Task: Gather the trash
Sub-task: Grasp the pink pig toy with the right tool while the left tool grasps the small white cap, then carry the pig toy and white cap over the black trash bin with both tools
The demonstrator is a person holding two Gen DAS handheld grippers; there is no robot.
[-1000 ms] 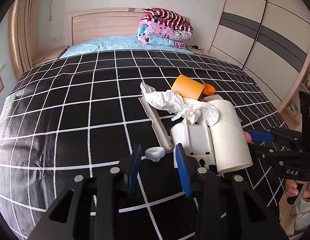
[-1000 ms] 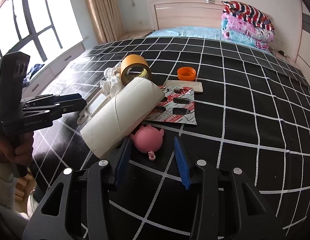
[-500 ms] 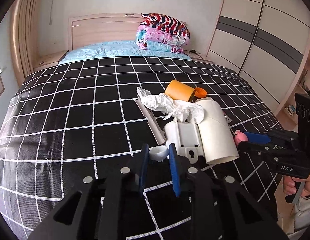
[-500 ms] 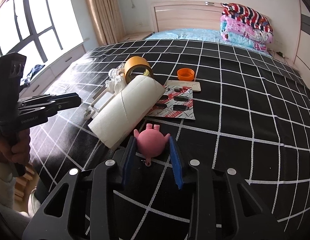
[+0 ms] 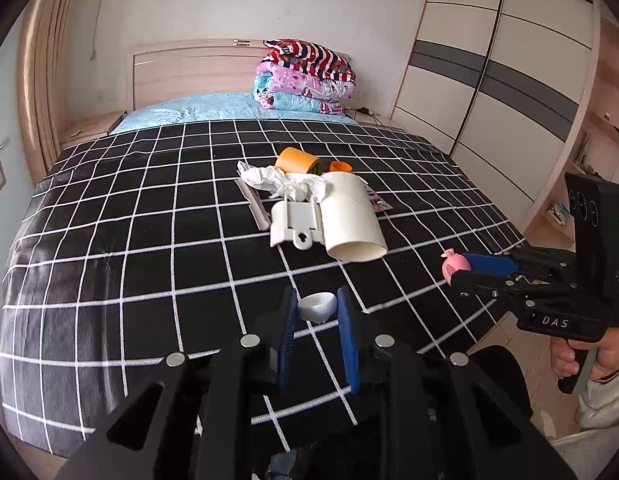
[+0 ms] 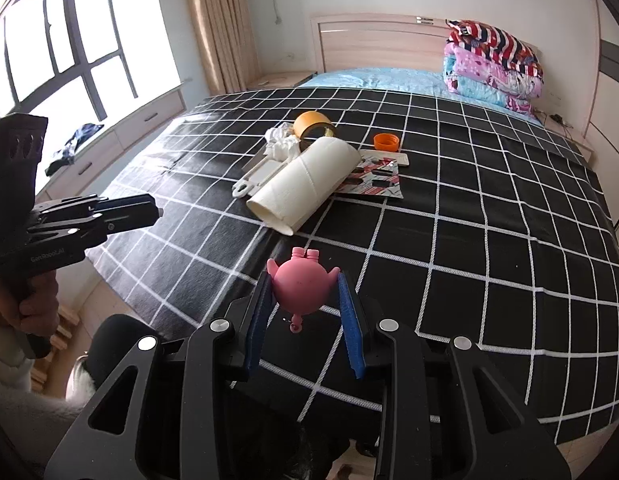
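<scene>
A: What is the left hand-held gripper (image 5: 317,322) holding?

B: It is clenched on a small white cap (image 5: 316,307), pinched between the blue pads and held above the near edge of the bed (image 5: 109,208). The cap's open side faces up and away from the camera.

A: And the right hand-held gripper (image 6: 305,306)?

B: It grips a pink pig toy (image 6: 302,288) by its round body, also off the checked cover. The toy's long axis runs away from the camera: snout end far, thin curly tail hanging toward the lens.

A: What lies on the bed?

B: A heap mid-bed. A white cardboard tube (image 6: 303,184) lies on its side, long axis slanting from the near left to the far right in the right wrist view, open mouth toward the near edge. Touching its left side is a white plastic bracket (image 5: 295,224), with crumpled tissue (image 5: 283,184) behind. An orange tape roll (image 6: 311,128) stands just beyond, an orange bottle cap (image 6: 386,142) sits to the right, and a red printed card (image 6: 373,182) is tucked partly under the tube.
</scene>
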